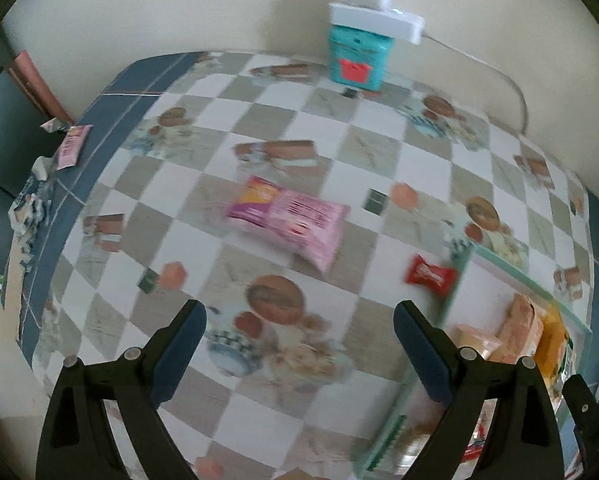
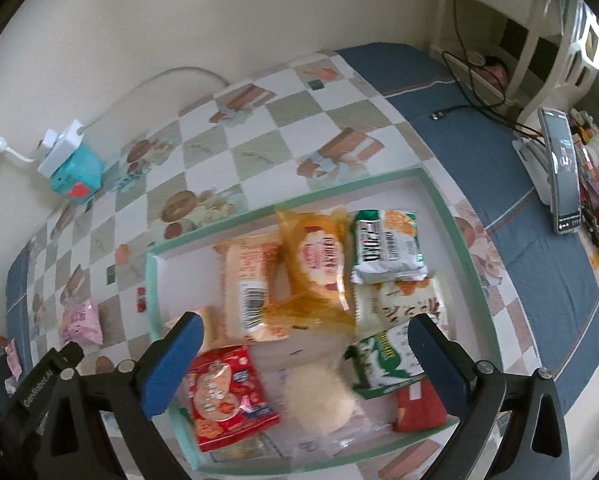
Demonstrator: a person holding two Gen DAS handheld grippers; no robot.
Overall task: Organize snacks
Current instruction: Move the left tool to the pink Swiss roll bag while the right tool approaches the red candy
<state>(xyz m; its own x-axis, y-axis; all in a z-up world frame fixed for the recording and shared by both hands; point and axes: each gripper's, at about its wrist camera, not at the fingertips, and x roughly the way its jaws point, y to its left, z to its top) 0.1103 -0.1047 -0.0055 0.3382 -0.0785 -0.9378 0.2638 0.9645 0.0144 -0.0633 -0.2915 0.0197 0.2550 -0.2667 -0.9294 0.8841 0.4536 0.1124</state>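
Both jaws stand wide and empty: the left hand-held gripper [image 1: 299,344] above the counter [image 1: 383,152], pink snack bag [image 1: 289,218] at twelve o'clock; the right hand-held gripper [image 2: 305,356] over the snack-filled tray [image 2: 455,224].

A pink packet [image 1: 289,220] is lying flat on the checked cloth, apart from the tray [image 2: 451,216]. A small red sweet [image 1: 429,274] is resting just beside the tray's rim. Inside, orange [image 2: 317,268], green-white [image 2: 387,248] and red [image 2: 227,392] packets are lying crowded and overlapping.
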